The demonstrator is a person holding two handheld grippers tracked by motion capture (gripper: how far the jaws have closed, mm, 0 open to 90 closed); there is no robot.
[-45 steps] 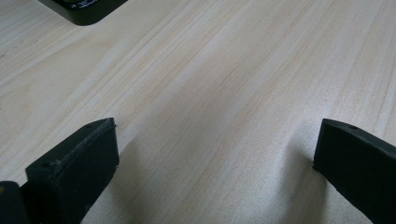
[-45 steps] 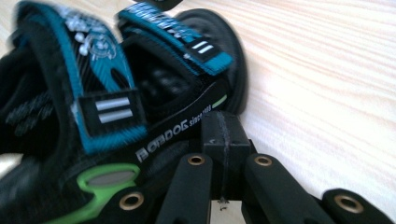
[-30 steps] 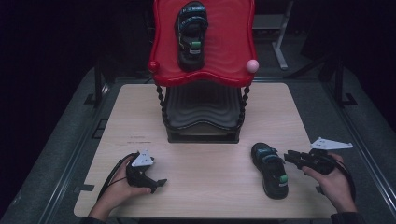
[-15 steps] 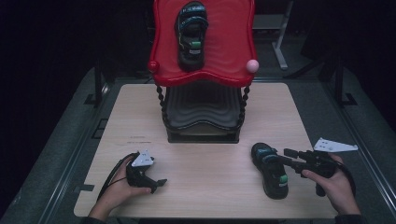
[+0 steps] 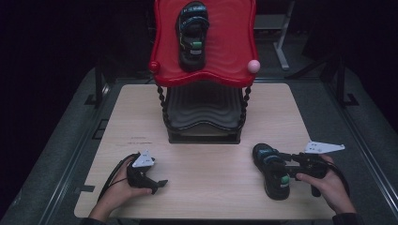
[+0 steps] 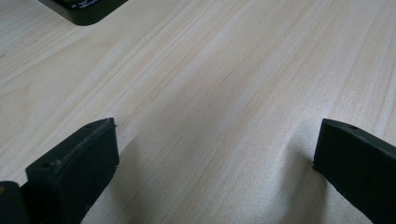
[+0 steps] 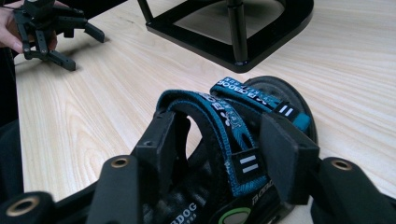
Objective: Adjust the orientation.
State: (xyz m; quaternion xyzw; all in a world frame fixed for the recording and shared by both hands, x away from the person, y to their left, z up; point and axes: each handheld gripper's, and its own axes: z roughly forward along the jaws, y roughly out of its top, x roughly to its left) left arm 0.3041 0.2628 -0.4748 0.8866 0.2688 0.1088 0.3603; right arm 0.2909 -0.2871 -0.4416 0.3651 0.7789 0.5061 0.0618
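A black sandal with blue straps lies on the wooden table at the front right. My right gripper reaches over it from the right. In the right gripper view its jaws stand on either side of the sandal's blue strap; they have just been opening, and a gap shows at the left pad. A second matching sandal sits on the red top tray of a stand. My left gripper rests open on the table at the front left, with bare wood between its jaws.
The stand has a black lower tray and a black base at the middle of the table. A pink ball caps the red tray's right corner. A hand holding the left gripper appears far off in the right gripper view.
My right gripper has moved left and slightly down over the sandal on the table, and its jaws have widened around the strap. The left gripper and both sandals have stayed put.
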